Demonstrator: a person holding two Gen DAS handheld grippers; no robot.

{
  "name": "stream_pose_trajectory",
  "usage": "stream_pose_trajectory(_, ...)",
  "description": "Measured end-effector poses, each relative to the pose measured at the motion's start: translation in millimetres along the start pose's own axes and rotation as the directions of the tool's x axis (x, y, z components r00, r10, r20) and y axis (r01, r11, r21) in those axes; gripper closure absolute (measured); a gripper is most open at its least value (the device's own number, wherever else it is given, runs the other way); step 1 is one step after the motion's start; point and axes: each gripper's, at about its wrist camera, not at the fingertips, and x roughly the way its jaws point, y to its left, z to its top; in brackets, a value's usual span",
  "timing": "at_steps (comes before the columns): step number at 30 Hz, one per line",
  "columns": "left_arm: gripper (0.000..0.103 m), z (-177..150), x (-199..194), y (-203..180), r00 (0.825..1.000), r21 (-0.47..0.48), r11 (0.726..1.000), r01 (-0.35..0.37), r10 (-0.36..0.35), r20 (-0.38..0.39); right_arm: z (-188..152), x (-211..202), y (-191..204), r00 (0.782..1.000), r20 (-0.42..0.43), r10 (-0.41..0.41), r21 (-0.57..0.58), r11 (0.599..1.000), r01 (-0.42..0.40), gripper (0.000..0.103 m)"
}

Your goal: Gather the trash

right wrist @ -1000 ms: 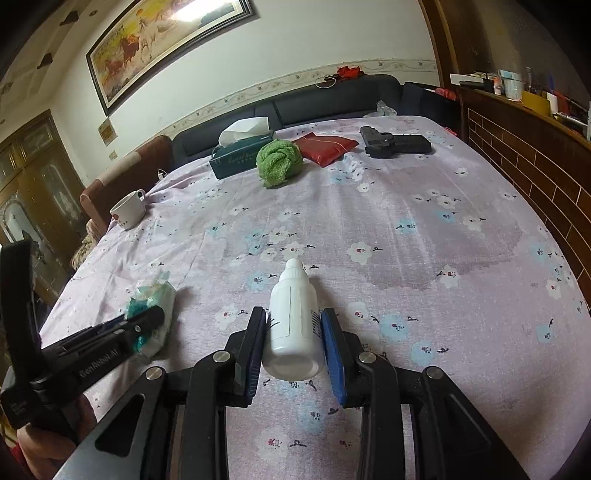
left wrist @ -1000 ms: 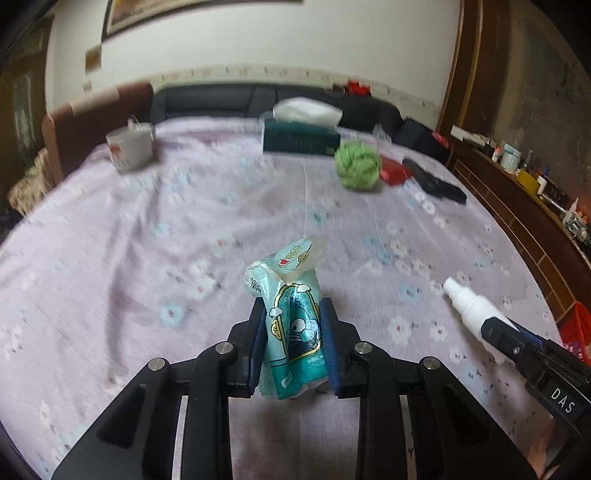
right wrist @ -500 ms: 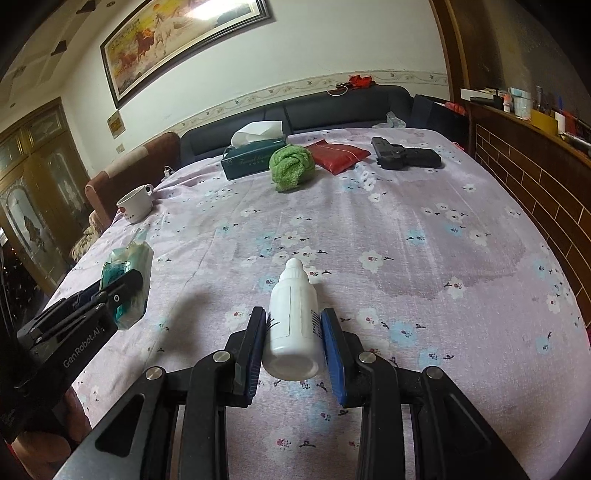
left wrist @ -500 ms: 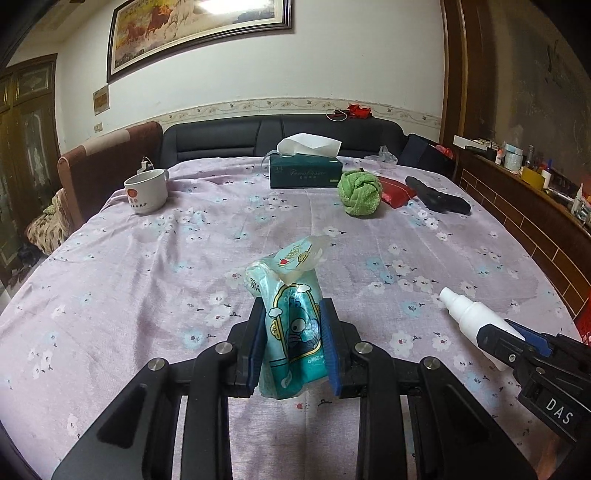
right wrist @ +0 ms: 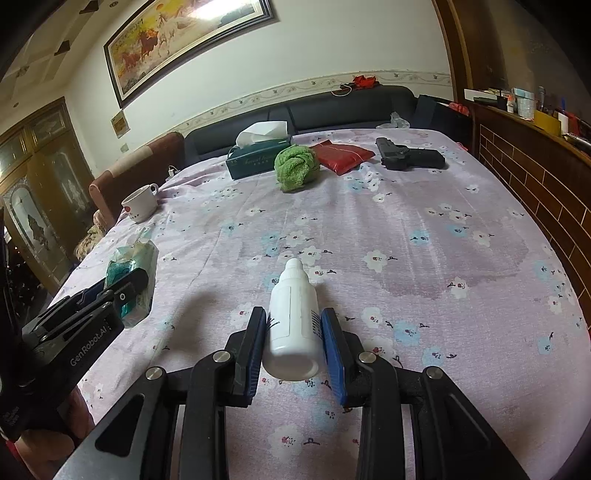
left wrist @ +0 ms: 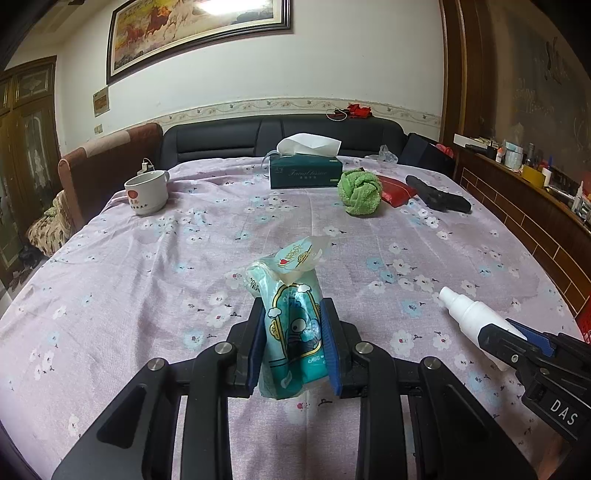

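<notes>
Now, from largest to smallest:
Surface: your work area is a table [left wrist: 155,266] under a lilac floral cloth, with a dark sofa [left wrist: 229,138] along its far edge.
Room: a framed horse painting [left wrist: 199,31] hangs above the sofa; a cluttered wooden ledge [left wrist: 524,173] runs along your right.
Tissue box: the green box [left wrist: 304,172] at the far side has one white tissue standing out of its slot.
Cup: the white cup [left wrist: 146,192] sits far left; you cannot see what is in it.
Other items: a green balled cloth [left wrist: 360,192], a red pouch [left wrist: 397,189] and a black pistol-shaped object [left wrist: 439,197] lie near the tissue box.
Left gripper [left wrist: 293,345]: your fingers are clamped on the teal snack wrapper [left wrist: 291,325], which stands upright between the pads above the cloth; its lower end is cut off from view.
Right gripper [right wrist: 293,345]: your fingers are pressed against both sides of the white bottle [right wrist: 293,321], cap pointing away from you; whether it touches the cloth you cannot tell.
Hidden: the bottle's label print is too small to read.
</notes>
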Motion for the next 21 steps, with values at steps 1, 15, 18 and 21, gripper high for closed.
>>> stream_pose_trajectory(1,0.076,0.1,-0.3,0.3,1.000,0.000,1.000,0.000,0.000,0.001,0.0,-0.3,0.2,1.000,0.000,0.002,0.001,1.000,-0.002,0.071)
stream_pose_trajectory(15,0.076,-0.3,-1.1,-0.4,1.000,0.001,1.000,-0.002,0.002,0.002,0.1,-0.9,-0.1,1.000,-0.001,0.013,0.002,1.000,-0.013,0.071)
stream_pose_trajectory(18,0.076,-0.2,-2.5,-1.3,1.000,0.007,1.000,-0.003,0.003,0.005,-0.1,-1.1,0.3,1.000,0.001,0.009,0.001,1.000,-0.009,0.071)
stream_pose_trajectory(21,0.076,0.1,-2.4,-1.3,1.000,0.008,1.000,0.007,-0.007,0.000,-0.2,-0.4,-0.2,1.000,0.004,0.002,0.003,1.000,-0.002,0.071)
